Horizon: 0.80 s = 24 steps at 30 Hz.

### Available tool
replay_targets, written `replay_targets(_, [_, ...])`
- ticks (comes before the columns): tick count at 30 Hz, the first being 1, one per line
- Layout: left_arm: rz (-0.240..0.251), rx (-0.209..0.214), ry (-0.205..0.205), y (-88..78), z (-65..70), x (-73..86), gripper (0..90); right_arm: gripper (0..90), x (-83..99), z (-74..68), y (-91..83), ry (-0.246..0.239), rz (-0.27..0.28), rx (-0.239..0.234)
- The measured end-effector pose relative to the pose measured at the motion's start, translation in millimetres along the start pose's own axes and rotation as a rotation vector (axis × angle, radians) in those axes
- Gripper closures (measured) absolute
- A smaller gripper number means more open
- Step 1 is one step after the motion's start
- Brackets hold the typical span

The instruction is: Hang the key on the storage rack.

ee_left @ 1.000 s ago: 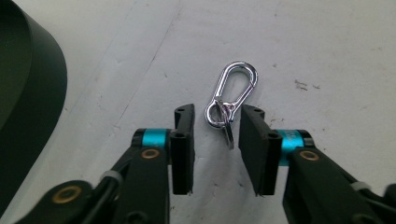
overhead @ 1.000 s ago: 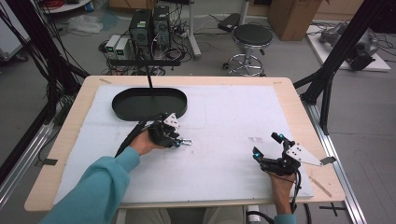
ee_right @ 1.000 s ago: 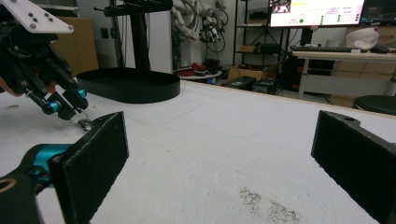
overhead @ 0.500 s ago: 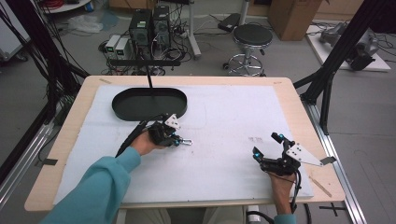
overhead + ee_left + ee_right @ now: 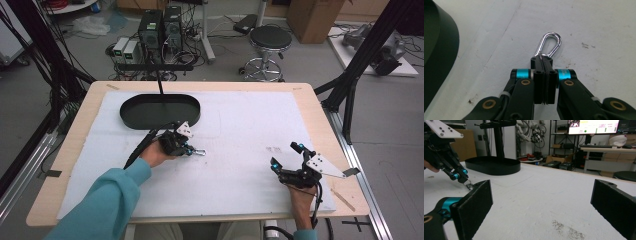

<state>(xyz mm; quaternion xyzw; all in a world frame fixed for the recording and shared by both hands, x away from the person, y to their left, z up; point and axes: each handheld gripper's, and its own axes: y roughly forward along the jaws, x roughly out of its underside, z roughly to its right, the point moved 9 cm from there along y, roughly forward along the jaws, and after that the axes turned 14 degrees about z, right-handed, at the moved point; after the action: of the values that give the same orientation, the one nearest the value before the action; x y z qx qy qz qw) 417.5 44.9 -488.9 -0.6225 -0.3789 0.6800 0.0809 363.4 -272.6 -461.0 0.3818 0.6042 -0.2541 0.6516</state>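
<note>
The left gripper (image 5: 544,59) pinches only the carabiner's (image 5: 549,45) narrow end near the tray (image 5: 160,111); it could twist free when lifted. The right gripper (image 5: 290,156) gapes, idle.

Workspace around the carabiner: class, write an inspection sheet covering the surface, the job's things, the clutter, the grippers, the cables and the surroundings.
Surface: wooden table under a white mat; the mat has dark specks and smudges.
Job's things: silver carabiner lying on the mat; black oval tray at the far left, nothing seen in it.
Clutter: nothing seen on the mat.
Grippers: left gripper has just been closing and is shut on the carabiner's near end; right gripper is open, with nothing between its jaws.
Cables: a black cable trails from the left gripper across the mat.
Surroundings: computer towers, a round stool and loose wiring on the floor beyond the table.
</note>
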Motion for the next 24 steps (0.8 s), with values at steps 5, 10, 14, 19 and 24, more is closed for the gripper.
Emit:
replay_targets(5, [0.027,-0.029,-0.034,-3.4,-2.8,-3.6,88.6,3.4,0.0,0.0,0.0,0.001,0.0,0.0])
replay_targets(10, [0.071,-0.039,-0.048,-11.5,-5.8,-10.2,88.7,3.4,0.0,0.0,0.1,-0.001,0.0,0.0])
replay_targets(14, [0.112,-0.047,-0.055,-19.7,-8.3,-17.6,88.8,3.4,-0.1,0.0,0.0,0.0,0.001,-0.001])
replay_targets(19, [0.166,-0.065,-0.069,-35.5,-16.4,-28.7,88.8,3.4,-0.2,0.0,0.2,-0.004,0.002,-0.003])
replay_targets(24, [0.226,-0.089,-0.105,-52.4,-29.8,-41.3,88.8,3.4,-0.1,-0.3,0.1,-0.001,0.001,-0.002])
